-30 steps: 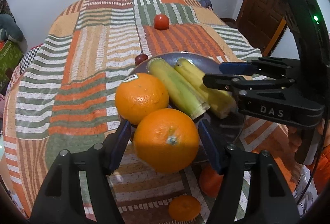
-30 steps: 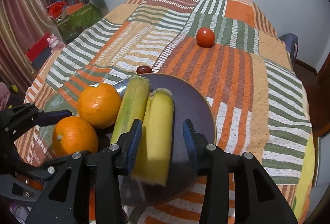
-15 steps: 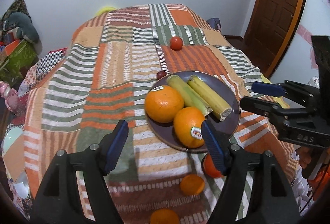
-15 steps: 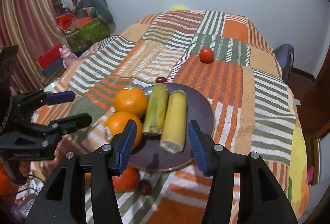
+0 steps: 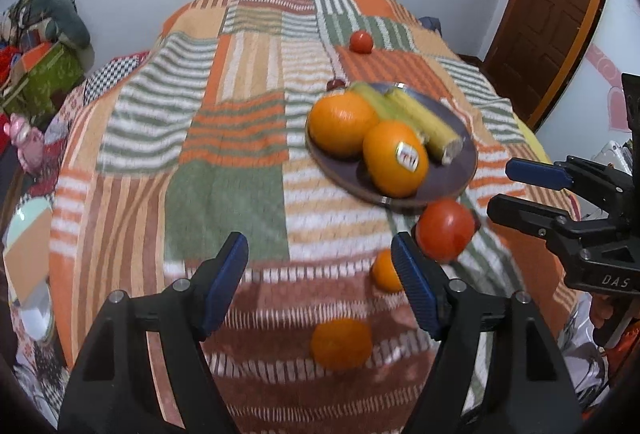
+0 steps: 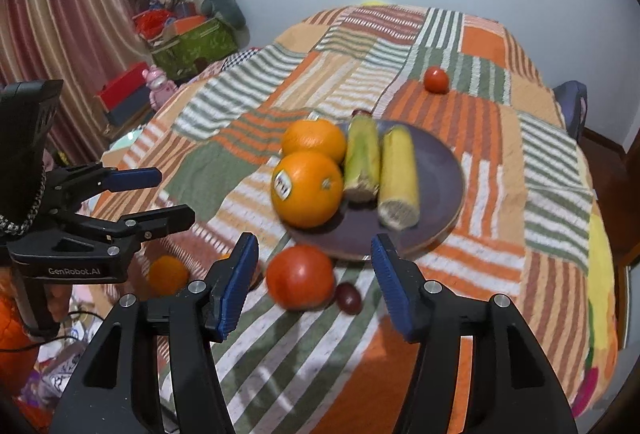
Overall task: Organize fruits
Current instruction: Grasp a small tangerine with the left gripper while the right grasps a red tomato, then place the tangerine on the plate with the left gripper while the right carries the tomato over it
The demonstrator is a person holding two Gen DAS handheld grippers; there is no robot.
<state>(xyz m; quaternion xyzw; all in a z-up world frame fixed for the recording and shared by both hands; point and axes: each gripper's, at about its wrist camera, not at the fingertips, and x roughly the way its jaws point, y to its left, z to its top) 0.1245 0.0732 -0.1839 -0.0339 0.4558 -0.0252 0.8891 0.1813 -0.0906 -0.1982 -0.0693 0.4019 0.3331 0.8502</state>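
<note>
A dark round plate (image 5: 456, 174) (image 6: 440, 170) on the striped cloth holds two oranges (image 5: 396, 158) (image 6: 308, 188) and two yellow-green bananas (image 5: 424, 122) (image 6: 398, 178). A red tomato (image 5: 444, 230) (image 6: 300, 276) lies on the cloth just in front of the plate, with a small dark fruit (image 6: 348, 298) beside it. Two small oranges (image 5: 342, 344) (image 5: 386, 270) lie nearer the front edge. Another tomato (image 5: 360, 42) (image 6: 436, 80) sits far back. My left gripper (image 5: 320, 278) and right gripper (image 6: 312, 280) are both open, empty, held back from the plate.
A small dark fruit (image 5: 334, 85) lies behind the plate. The cloth covers a rounded table that drops away at the front and sides. Boxes and toys (image 6: 188, 34) stand on the floor at the left. A wooden door (image 5: 560, 6) is at the right.
Both grippers have pulled back and up from the plate. The left let go of the orange, which now rests on the plate. More of the front fruits has come into view.
</note>
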